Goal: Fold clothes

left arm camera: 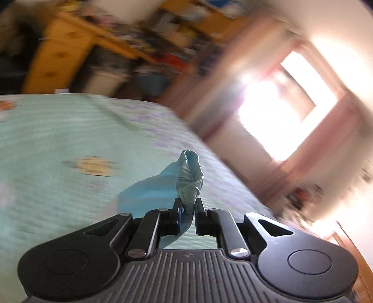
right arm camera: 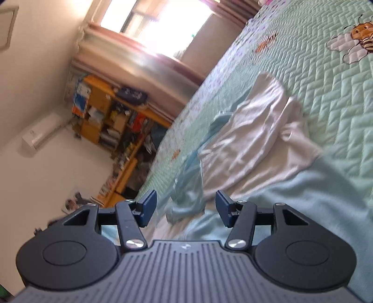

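In the left wrist view my left gripper (left arm camera: pixel 188 203) is shut on a bunched fold of light blue cloth (left arm camera: pixel 189 179), lifted above the mint quilted bedspread (left arm camera: pixel 58 130). More of that blue garment (left arm camera: pixel 149 191) hangs below the pinch. In the right wrist view my right gripper (right arm camera: pixel 185 208) stands open, with nothing pressed between its blue pads (right arm camera: pixel 148 207). Beyond it on the bed lies a crumpled white garment (right arm camera: pixel 254 139) beside light blue cloth (right arm camera: pixel 188 198). A pale blue fabric (right arm camera: pixel 291 200) spreads under the right finger.
The bedspread (right arm camera: pixel 326 81) carries a bee picture (right arm camera: pixel 359 35). Past the bed's edge stand orange wooden shelves (right arm camera: pixel 105 116) full of clutter, a bright window (right arm camera: pixel 151 21) and an air conditioner (right arm camera: pixel 42 132). An orange desk (left arm camera: pixel 65 51) and a lit window (left arm camera: pixel 286 105) are blurred.
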Motion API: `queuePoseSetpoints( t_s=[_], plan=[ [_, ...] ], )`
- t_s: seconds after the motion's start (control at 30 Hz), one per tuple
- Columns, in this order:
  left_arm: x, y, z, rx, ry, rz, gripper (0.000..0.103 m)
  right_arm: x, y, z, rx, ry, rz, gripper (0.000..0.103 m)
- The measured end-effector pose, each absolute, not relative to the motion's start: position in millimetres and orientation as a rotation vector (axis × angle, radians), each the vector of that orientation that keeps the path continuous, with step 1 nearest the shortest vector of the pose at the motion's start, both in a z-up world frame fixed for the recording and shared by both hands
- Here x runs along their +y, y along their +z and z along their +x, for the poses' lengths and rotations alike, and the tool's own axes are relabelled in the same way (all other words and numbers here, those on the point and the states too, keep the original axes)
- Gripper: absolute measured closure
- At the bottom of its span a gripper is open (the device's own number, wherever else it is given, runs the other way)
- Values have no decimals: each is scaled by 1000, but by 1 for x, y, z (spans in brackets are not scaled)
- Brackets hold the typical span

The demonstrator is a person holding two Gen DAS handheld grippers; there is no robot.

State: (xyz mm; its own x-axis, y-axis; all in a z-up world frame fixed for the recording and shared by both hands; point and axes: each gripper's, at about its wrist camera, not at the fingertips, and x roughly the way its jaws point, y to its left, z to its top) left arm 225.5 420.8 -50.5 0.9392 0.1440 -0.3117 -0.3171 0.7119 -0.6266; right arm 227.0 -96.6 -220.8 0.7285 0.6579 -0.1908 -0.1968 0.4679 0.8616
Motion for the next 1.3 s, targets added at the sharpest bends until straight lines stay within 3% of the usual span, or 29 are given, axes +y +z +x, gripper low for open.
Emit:
queuePoseSetpoints(
  t_s=[0.17, 0.3, 0.43, 0.63, 0.97, 1.1, 1.17, 1.23, 1.3],
  plan=[
    [298, -56, 310, 368, 122, -497, 90, -115, -232, 232, 493, 593, 1008, 45],
    [187, -135, 367, 552, 17, -272, 90, -131, -240, 237, 487, 584, 1031, 45],
    [130, -219, 399, 740, 44, -109, 90, -145, -236, 236, 451, 580, 1026, 45],
    [116, -235, 395, 726, 93, 7, 90, -156, -233, 237, 424, 586, 1020, 45],
    [123, -190, 397, 664, 109, -114, 90, -154, -242, 241, 447, 599, 1024, 45],
    [115, -195, 406, 690, 83, -110, 89, -154, -244, 243, 452, 600, 1028, 45],
    [111, -205, 410, 736, 66, -93, 77, -154, -246, 245, 454, 598, 1027, 45],
    [114, -221, 416, 823, 59, -84, 55, -155, -248, 245, 460, 597, 1029, 45],
    [118, -224, 413, 841, 22, -80, 46, -156, -251, 245, 467, 594, 1032, 45]
  ],
)
